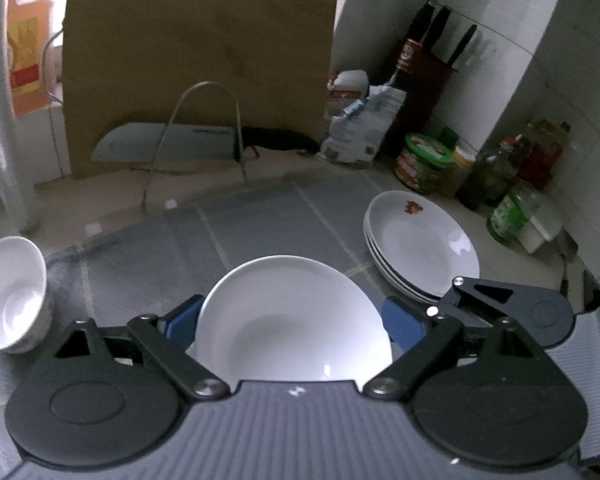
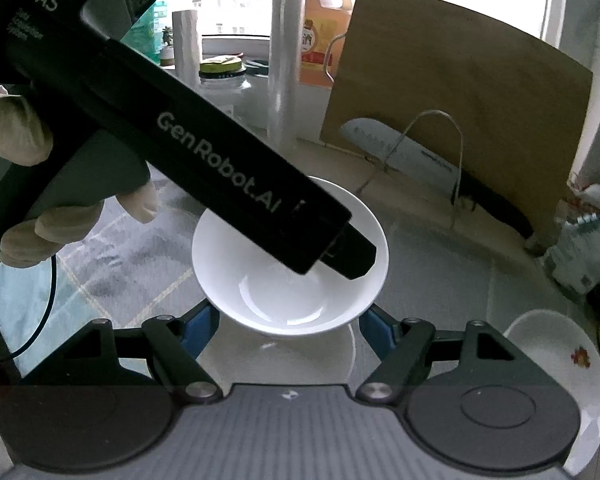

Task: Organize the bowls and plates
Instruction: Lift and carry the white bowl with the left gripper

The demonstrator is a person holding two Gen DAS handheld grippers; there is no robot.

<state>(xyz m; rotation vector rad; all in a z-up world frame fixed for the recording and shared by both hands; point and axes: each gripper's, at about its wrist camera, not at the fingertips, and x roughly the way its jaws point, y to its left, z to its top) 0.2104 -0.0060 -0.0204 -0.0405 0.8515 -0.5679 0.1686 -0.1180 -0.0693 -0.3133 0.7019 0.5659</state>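
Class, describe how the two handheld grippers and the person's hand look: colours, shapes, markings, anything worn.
Each gripper, left gripper and right gripper, has blue finger pads, black linkage bars with silver pivots, and a ribbed grey body. The left gripper's black handle reads "GenRobot.AI" and "DAS". The hand wears a cream glove; a thin black cable hangs below.

Wrist cams – close, down-angled – shared counter [image 1: 260, 216]

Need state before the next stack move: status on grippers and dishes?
Left gripper shut on white dish. Right gripper straddles white bowl, grip unclear. Left gripper's body crosses above that bowl. Plate stack alongside.
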